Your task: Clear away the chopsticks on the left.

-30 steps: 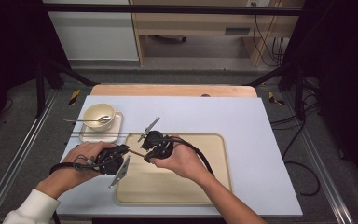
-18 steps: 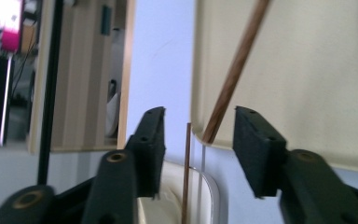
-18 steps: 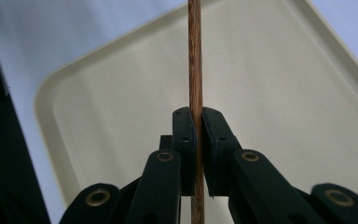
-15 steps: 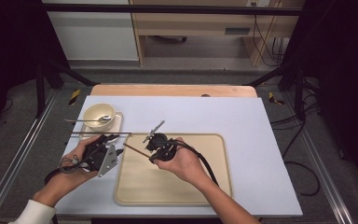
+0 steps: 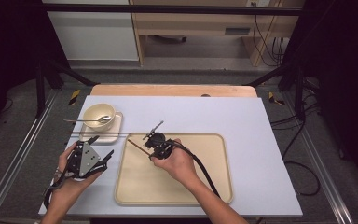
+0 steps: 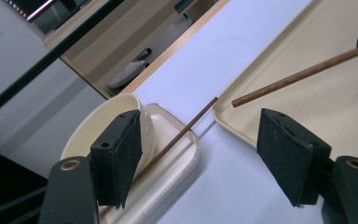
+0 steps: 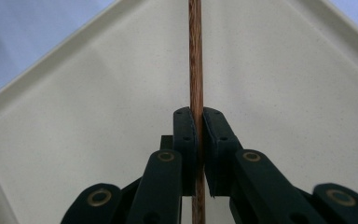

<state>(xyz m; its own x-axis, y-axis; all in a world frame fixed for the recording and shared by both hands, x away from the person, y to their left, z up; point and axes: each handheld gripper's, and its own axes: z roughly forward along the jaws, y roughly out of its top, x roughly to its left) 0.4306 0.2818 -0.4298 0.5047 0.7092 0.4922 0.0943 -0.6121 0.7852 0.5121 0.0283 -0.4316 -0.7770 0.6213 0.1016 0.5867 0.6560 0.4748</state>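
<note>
My right gripper [image 5: 148,150] [image 7: 199,140] is shut on a brown wooden chopstick [image 5: 137,146] [image 7: 195,56], low over the near-left corner of the beige tray [image 5: 214,186] [image 7: 74,116]. My left gripper [image 5: 101,147] [image 6: 205,158] hovers left of that tray. Its jaws have just been opening, and nothing is between them. In the left gripper view, the held chopstick [image 6: 298,77] pokes in from the right. A second chopstick [image 5: 98,134] [image 6: 182,133] lies across the small tray [image 5: 114,126] [image 6: 186,158], in front of the cream bowl [image 5: 98,114] [image 6: 98,130].
A metal spoon [image 5: 91,120] rests in the bowl with its handle sticking out to the left. The white mat [image 5: 261,140] covers the table, whose wooden edge [image 5: 177,90] shows at the back. Black frame legs stand at both sides.
My left gripper has pulled away to the left from the right one, and its jaws have opened. My right gripper has sunk toward the beige tray with the chopstick in it.
</note>
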